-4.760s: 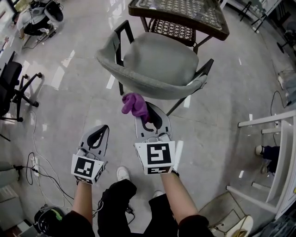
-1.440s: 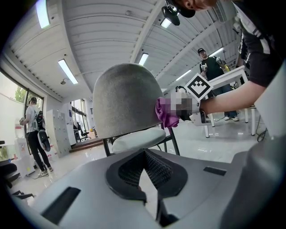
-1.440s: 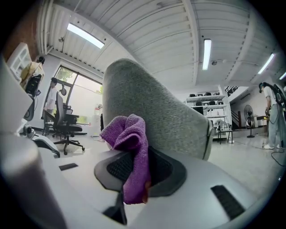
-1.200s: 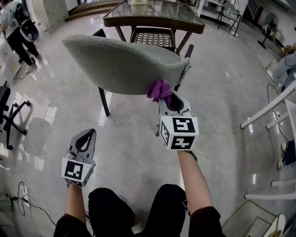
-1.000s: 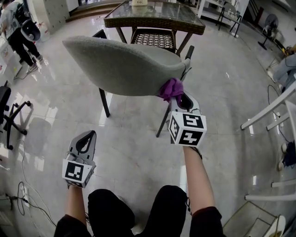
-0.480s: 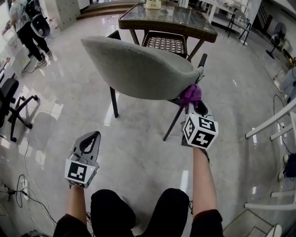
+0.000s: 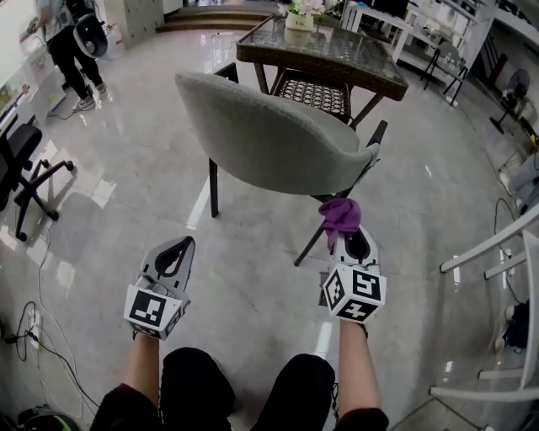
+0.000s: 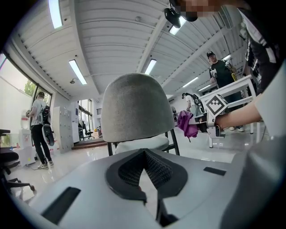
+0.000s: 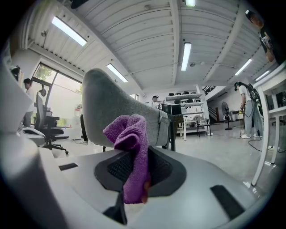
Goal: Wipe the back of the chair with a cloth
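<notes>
The chair's grey padded back (image 7: 269, 143) faces me in the head view, on dark legs. A crumpled purple cloth (image 7: 341, 215) is pinched in my right gripper (image 7: 346, 231), just below the back's lower right corner and beside the rear leg, a little apart from the padding. The right gripper view shows the cloth (image 9: 132, 147) hanging from the shut jaws (image 9: 134, 172), with the chair back (image 9: 105, 112) behind it. My left gripper (image 7: 183, 243) hangs low at the left, shut and empty, its closed tips (image 8: 144, 152) pointed at the chair back (image 8: 134, 107).
A glass-topped wicker table (image 7: 337, 52) stands right behind the chair. A black office chair (image 7: 24, 168) is at the far left, and a white rack (image 7: 505, 244) at the right. A person (image 7: 74, 23) stands at the top left. Cables (image 7: 21, 324) lie on the glossy floor.
My right gripper slid the cloth rightward along the back's lower edge to its right end, then dropped below and off it. The left gripper has kept its place.
</notes>
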Action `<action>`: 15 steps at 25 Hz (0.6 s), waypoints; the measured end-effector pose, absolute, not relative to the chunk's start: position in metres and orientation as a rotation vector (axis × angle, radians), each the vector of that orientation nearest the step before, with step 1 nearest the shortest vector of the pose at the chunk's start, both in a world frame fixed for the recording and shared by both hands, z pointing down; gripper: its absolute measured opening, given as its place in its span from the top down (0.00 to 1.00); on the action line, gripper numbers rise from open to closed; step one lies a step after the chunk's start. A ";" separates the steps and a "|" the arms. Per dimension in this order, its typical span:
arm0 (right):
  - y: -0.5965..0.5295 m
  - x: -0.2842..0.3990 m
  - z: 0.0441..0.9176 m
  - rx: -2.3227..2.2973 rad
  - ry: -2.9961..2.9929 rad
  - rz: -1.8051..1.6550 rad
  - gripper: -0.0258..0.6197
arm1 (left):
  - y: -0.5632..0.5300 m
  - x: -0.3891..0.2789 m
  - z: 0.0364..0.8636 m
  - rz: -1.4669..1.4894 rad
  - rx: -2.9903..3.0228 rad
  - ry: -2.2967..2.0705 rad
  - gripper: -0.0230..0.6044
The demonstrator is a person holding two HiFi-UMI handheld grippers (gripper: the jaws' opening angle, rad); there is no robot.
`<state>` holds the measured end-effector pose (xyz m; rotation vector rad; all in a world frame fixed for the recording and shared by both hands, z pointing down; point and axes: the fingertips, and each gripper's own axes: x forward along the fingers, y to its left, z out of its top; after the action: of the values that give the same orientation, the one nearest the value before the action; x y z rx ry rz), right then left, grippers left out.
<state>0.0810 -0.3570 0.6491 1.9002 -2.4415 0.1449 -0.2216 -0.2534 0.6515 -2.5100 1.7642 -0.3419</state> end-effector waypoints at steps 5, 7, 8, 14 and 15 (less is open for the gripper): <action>-0.341 0.067 0.642 1.858 -2.472 0.136 0.82 | -0.256 -0.221 0.640 -0.251 -2.506 1.776 0.95; -0.337 0.064 0.639 1.835 -2.469 0.128 0.82 | -0.255 -0.219 0.637 -0.256 -2.516 1.779 0.95; -0.335 0.062 0.637 1.820 -2.471 0.128 0.82 | -0.253 -0.218 0.635 -0.261 -2.519 1.784 0.95; -0.321 0.058 0.627 1.768 -2.473 0.197 0.82 | -0.247 -0.214 0.612 -0.269 -2.537 1.831 0.95; -0.318 0.056 0.625 1.758 -2.472 0.206 0.82 | -0.246 -0.215 0.607 -0.272 -2.538 1.842 0.95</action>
<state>0.0556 -0.3178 0.6246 1.7580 -2.4719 0.2063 -0.2146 -0.2463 0.6068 -2.5384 1.8420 -0.2720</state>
